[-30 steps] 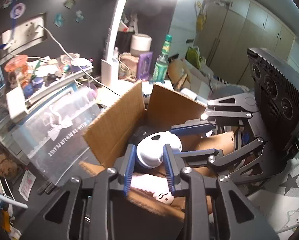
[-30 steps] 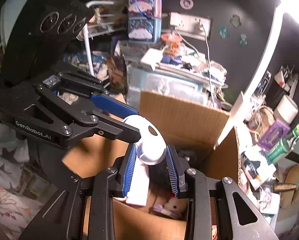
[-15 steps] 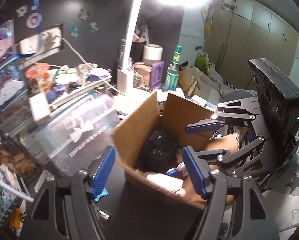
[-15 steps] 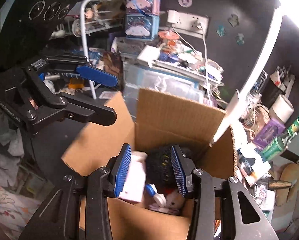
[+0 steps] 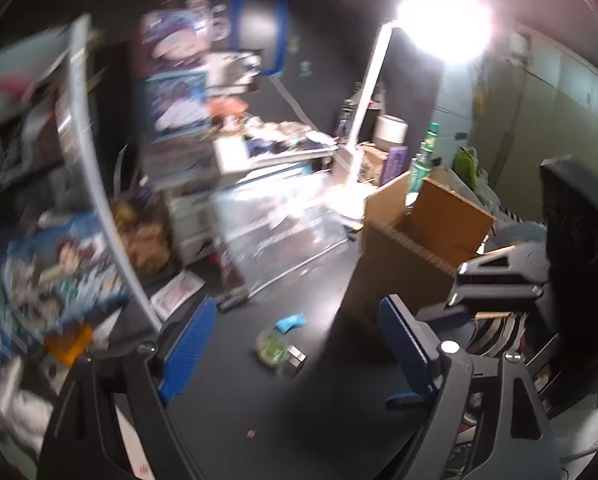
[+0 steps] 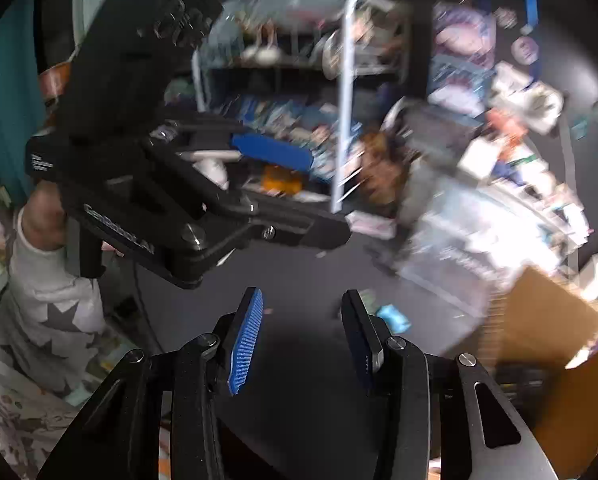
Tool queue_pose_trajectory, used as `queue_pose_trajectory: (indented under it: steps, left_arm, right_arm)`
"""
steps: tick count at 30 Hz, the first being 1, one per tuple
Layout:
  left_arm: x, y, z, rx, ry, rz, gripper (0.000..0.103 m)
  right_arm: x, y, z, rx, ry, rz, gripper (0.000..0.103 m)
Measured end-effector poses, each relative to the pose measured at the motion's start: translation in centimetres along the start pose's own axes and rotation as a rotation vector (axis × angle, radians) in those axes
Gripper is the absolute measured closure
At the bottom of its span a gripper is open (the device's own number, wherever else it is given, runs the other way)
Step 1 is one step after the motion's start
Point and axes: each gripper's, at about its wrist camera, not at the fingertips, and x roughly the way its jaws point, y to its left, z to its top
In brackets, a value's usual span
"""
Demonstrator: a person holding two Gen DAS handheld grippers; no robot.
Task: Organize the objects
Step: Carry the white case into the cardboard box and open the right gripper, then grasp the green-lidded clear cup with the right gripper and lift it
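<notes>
The open cardboard box (image 5: pixel 427 240) stands on the dark table (image 5: pixel 259 400), to the right in the left wrist view and at the right edge of the right wrist view (image 6: pixel 547 320). My left gripper (image 5: pixel 299 344) is open and empty above the table, left of the box. A small green round object (image 5: pixel 271 350), a blue piece (image 5: pixel 290 322) and a little grey block (image 5: pixel 296 357) lie between its fingers' line of sight. My right gripper (image 6: pixel 303 332) is open and empty; the blue piece (image 6: pixel 395 317) lies just past its right finger. Both views are blurred by motion.
A clear plastic bin (image 5: pixel 283 224) and stacked boxes stand behind the table. A white wire rack (image 6: pixel 347 92) with packets stands at the back left. A bright lamp (image 5: pixel 443 24) on a white arm stands behind the box. The left gripper's body (image 6: pixel 147 128) fills the right view's upper left.
The white object held over the box a second ago is out of both grippers. Both grippers have opened and swung left, away from the box, toward the small items on the table.
</notes>
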Motion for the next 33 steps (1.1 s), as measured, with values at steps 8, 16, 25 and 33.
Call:
queue_pose_trajectory:
  steps: [8,16,25,33]
  left_arm:
    - [1.6,4.2,-6.0,-0.13,0.058,0.018,0.018]
    - [2.3,5.6,-8.6,-0.199,0.073,-0.017,0.018]
    - [2.6,6.4,-9.1,-0.218,0.089,-0.022,0.018]
    - [2.6,6.8,-9.0,-0.227,0.09,-0.026,0.018]
  right_arm:
    - [8.8,-0.6,-1.9,0.08,0.1,-0.101,0.059]
    - [14.6,-3.6,-3.1,0.065,0.14,-0.287,0.052]
    - [17.0,-5.5,-3.0,0.097,0.172,-0.276,0.056]
    - [17.1,-5.5,-2.9,0.086,0.157,-0.244,0.067]
